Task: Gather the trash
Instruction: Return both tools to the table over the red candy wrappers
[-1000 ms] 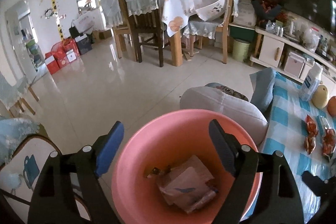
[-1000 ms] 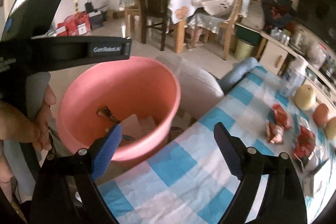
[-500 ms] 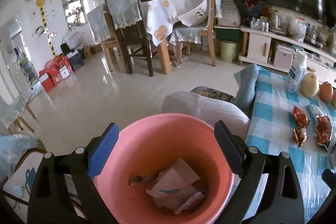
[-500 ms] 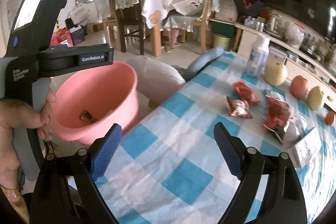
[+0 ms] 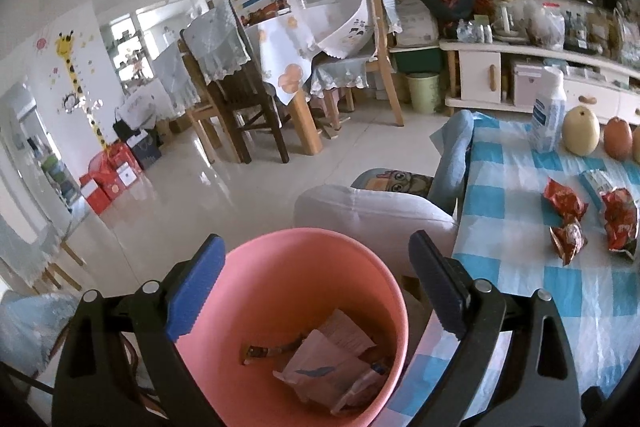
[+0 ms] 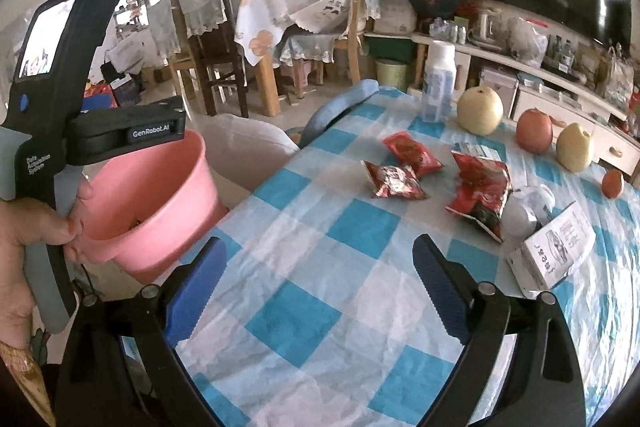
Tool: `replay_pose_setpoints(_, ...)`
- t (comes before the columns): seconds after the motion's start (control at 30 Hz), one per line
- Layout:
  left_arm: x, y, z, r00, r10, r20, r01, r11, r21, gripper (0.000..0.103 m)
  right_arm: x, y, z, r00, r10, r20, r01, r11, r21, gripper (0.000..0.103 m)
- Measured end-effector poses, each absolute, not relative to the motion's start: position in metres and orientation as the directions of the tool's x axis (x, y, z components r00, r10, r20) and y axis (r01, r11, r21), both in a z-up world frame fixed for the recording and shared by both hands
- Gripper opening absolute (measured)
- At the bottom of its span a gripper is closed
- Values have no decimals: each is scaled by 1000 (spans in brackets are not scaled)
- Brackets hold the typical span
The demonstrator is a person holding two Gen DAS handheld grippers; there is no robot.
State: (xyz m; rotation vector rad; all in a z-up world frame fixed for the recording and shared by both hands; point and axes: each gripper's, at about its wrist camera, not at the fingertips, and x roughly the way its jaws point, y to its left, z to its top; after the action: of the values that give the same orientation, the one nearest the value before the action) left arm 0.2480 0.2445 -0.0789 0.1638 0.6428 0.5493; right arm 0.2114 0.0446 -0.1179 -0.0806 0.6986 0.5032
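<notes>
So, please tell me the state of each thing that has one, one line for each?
Left gripper: jaws open, nothing between them.
Right gripper: jaws open, nothing between them.
Pink bin: upright, holds some paper trash.
Red wrappers: crumpled, lying on the checked tablecloth.
White bottle: upright.

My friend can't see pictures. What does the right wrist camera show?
The open right gripper, holding nothing, hangs over a blue-and-white checked tablecloth. Ahead lie three red snack wrappers, a small white box and some fruit. On the left, a hand holds the other gripper beside a pink bucket.
</notes>
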Motion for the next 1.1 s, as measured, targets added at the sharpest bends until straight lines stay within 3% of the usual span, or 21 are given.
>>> replay_pose_setpoints(1.1,267,187,-92,685,524,-506,-338,844,417,94,223,-22,-144,656,346,-670,-390,916,91,93)
